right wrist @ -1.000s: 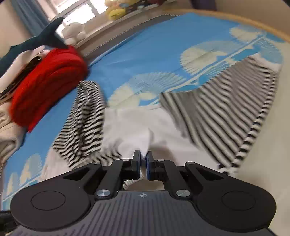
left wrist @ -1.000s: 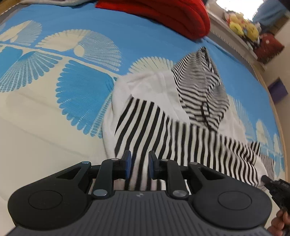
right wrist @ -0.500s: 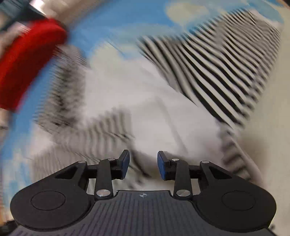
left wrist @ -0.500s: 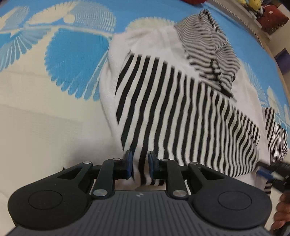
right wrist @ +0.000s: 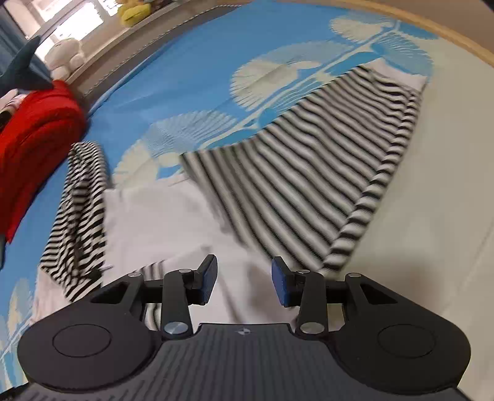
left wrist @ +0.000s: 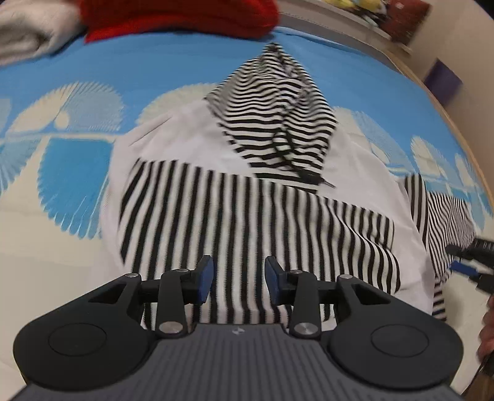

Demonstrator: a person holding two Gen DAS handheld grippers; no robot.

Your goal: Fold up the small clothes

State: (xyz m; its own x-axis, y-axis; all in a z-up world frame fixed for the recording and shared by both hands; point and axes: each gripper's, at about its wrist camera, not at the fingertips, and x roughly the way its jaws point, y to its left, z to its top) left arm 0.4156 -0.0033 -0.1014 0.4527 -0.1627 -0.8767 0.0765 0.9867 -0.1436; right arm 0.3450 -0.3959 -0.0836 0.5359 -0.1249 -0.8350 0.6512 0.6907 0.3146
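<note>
Striped hoodie [left wrist: 259, 216] is laid on blue/cream bedspread [left wrist: 154, 71], partly folded: b/w striped sleeve is seen draped across white torso panel, striped hood [left wrist: 278, 123] lies at far end, pointing toward red garment [left wrist: 179, 15]. Drawstring is seen trailing off hood onto the folded sleeve.

L gripper [left wrist: 238, 279]: jaws opening, gap approx mid-width. Blue pads are held just above striped sleeve; nothing is pinched btwn them, fabric only visible through the gap.

R gripper [right wrist: 244, 279]: jaws opening too, but only slightly at this point, similar mid gap. Pads are positioned over white panel near its front edge; no cloth clamped. R gripper tip [left wrist: 469, 262] is also caught at right edge of left wrist view, next to 2nd striped sleeve; a hand [left wrist: 487, 327] is partly seen below it.

From right wrist view: striped sleeve [right wrist: 308, 172] is spread diagonally over white part, hood [right wrist: 77, 209] bunched at left, close to red garment [right wrist: 34, 148]. Plush toys [right wrist: 66, 57] are seen on ledge behind bed. Both views motion-blurred.
</note>
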